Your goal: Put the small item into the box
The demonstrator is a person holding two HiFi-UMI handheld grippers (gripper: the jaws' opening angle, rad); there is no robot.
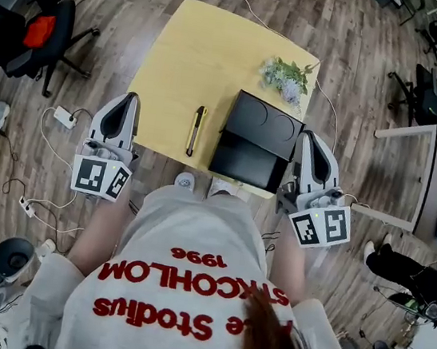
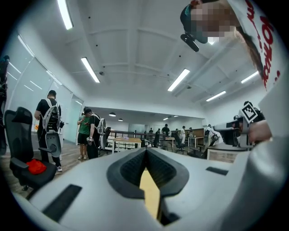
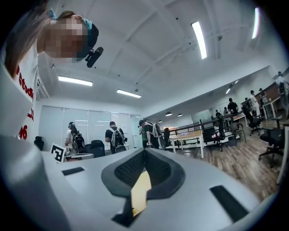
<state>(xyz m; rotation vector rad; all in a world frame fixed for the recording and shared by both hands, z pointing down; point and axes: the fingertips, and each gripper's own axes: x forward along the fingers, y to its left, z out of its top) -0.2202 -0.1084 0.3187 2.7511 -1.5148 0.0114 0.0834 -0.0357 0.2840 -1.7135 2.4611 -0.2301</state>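
the left tool [image 1: 130, 102] and the right tool [image 1: 307, 139] both have their jaws pressed together with nothing between them, one held at each near corner of the yellow counter [image 1: 186, 60]. the pen [image 1: 196, 130] (black with gold trim) lies on the counter just left of the black box [image 1: 257, 139], not touching it. a bunch of flowers [image 1: 287, 78] lies at the box's far side.
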